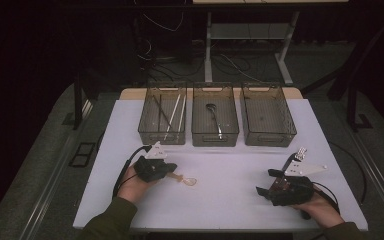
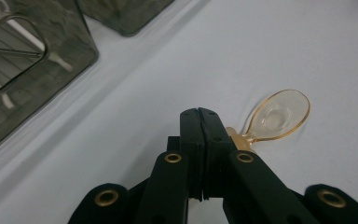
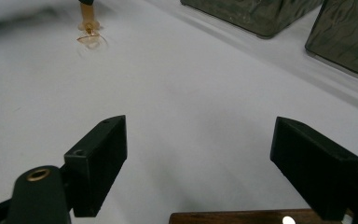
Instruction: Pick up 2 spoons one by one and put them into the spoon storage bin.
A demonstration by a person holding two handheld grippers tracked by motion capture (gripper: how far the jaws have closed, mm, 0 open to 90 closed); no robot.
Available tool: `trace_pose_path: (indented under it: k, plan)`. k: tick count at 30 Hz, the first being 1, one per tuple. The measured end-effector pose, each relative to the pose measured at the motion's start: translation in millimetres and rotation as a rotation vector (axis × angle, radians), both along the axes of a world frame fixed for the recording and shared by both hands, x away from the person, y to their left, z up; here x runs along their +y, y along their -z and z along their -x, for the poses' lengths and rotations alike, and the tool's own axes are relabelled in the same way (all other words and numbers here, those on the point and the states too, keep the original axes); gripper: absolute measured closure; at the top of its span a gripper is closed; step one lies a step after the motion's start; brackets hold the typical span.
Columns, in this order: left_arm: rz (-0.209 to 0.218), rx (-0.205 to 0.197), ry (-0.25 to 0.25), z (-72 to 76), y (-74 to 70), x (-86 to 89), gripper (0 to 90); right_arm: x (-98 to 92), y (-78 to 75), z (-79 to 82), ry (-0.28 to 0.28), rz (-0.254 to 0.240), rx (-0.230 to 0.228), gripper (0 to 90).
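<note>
A white table (image 1: 240, 200) stands in a dim room, lit from above so that its top is the brightest surface. Beyond its far edge a strip of light wood (image 1: 130, 93) shows. The floor (image 1: 40, 165) around it is grey carpet, with a metal rail (image 1: 50, 185) running along the left side and another (image 1: 380, 170) on the right. Farther back stands a desk frame with pale metal legs (image 1: 208, 55), and dark cables (image 1: 165, 65) lie tangled on the floor beneath it. Black posts (image 1: 77, 100) rise at the left and right. The far background is nearly black.
</note>
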State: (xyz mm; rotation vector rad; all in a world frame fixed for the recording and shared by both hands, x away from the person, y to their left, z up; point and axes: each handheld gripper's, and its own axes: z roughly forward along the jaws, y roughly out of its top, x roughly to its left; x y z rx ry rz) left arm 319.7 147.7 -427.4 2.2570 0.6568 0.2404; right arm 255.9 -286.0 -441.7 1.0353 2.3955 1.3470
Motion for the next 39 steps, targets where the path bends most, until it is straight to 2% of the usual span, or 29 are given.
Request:
trace_pose_path:
  k: [3, 7, 10, 19, 21, 39]
  plan:
    - [0.003, 0.020, 0.035, 5.6, 0.0, -1.8, 89.2, 0.0, -0.6, 0.2, -0.002, 0.004, -0.007, 18.7]
    - [0.006, 0.035, 0.088, 20.1, 3.1, -15.6, 89.3, -0.4, -1.6, 0.6, -0.001, 0.003, -0.010, 18.7]
    - [-0.032, 0.035, 0.104, 22.7, 6.2, -24.2, 89.3, -0.3, -1.7, 0.7, -0.001, 0.005, -0.010, 18.7]
    - [-0.045, 0.023, 0.089, 16.8, 11.7, -32.1, 89.3, 0.0, -2.1, 0.8, 0.000, 0.008, -0.012, 18.7]
    - [-0.032, 0.026, 0.077, 15.8, 12.6, -33.0, 89.3, 0.0, -2.5, 1.1, 0.000, 0.006, -0.011, 18.7]
    - [-0.030, -0.001, 0.021, -9.0, 14.7, -43.4, 89.3, -0.2, -2.1, 0.3, 0.002, 0.010, -0.014, 18.7]
